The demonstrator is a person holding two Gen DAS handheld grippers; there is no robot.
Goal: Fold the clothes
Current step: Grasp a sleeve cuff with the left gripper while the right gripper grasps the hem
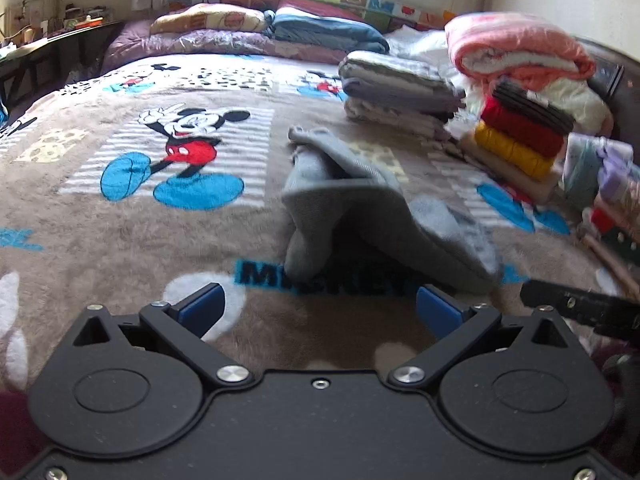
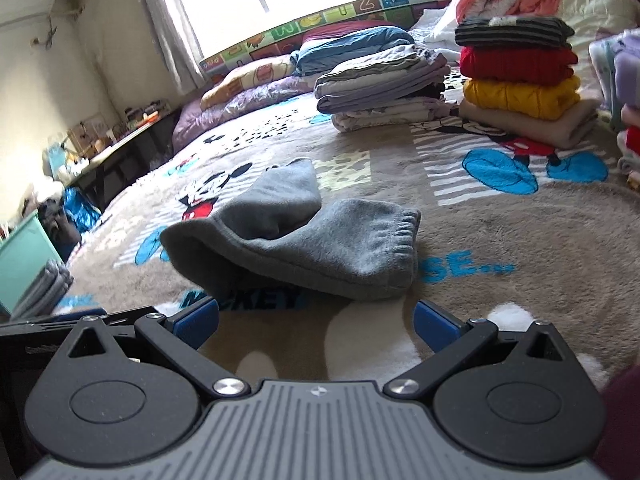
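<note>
A pair of grey socks lies bunched on the cartoon-mouse blanket, one sock folded over the other. In the right wrist view the grey socks rest just ahead of the fingers, ribbed cuff to the right. My left gripper is open, low over the blanket, a little short of the socks, with nothing between its blue pads. My right gripper is also open and empty, just short of the socks' near edge. Part of the right gripper's black body shows at the right of the left wrist view.
Folded clothes stand at the back right: a grey-lilac stack and a striped, red, yellow and beige stack. A pink blanket roll and pillows lie by the headboard. A cluttered desk and teal bin flank the bed's left.
</note>
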